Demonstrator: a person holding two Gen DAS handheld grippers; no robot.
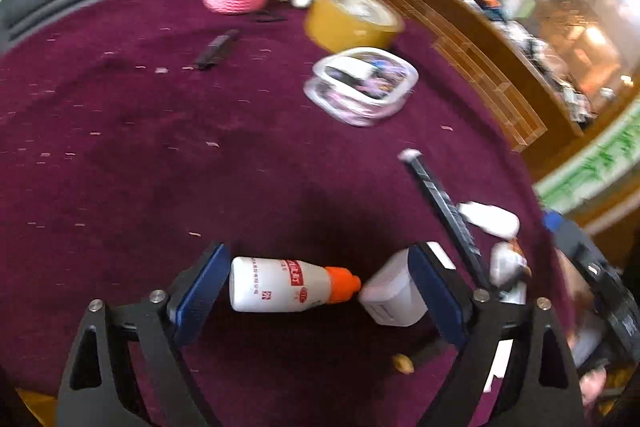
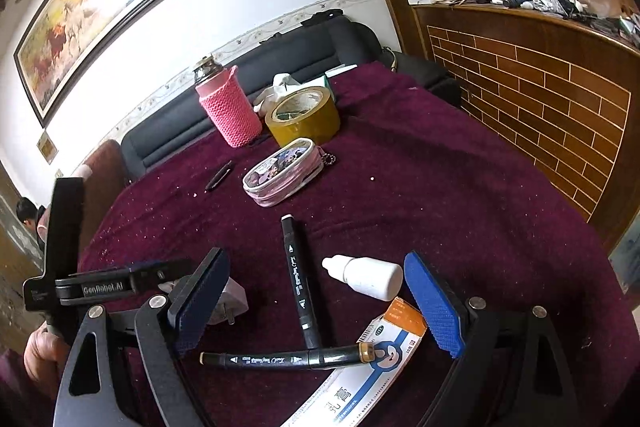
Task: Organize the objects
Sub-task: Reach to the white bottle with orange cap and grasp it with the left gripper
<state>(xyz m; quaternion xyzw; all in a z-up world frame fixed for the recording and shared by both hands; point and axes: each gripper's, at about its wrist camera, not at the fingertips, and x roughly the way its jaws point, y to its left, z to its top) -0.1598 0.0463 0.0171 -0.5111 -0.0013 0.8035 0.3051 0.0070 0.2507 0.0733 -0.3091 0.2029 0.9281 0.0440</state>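
Left gripper: your jaws are spread wide, blue pads clear of everything, nothing pinched. The glue bottle lies on its side between them, not touched.
Glue bottle: white plastic with an orange cap, near edge of the cloth, cap pointing right at the white plug. It looks light, smooth and likely slippery. Take it across the broad white body, not the tapered cap, and squeeze gently, since soft plastic should give.
White plug: just beside your right pad, nearly touching the orange cap. Boxy and stiff, with flat sides, so it should grip easily. Mind the prongs.
Upright marker: right wrist view now. It lies pointing away from you in the middle of the cloth. Hard, round and slim, so it will probably roll. Pinch it at mid-barrel, across its length.
Second marker: lying crosswise at the near edge, its right end resting on the medicine box, the first marker's near end touching it. Lift one and the other may shift.
Dropper bottle: small and white, on its side, just left of your right pad. Light and rounded, so grip the body.
Medicine box: thin card, crushable. Hold it lightly by the long edges.
Right gripper: spread wide as well and holding nothing, with the markers and dropper bottle lying between the pads.
Pencil case: farther back, mid-table, soft-sided. It looks a likely home for the markers.
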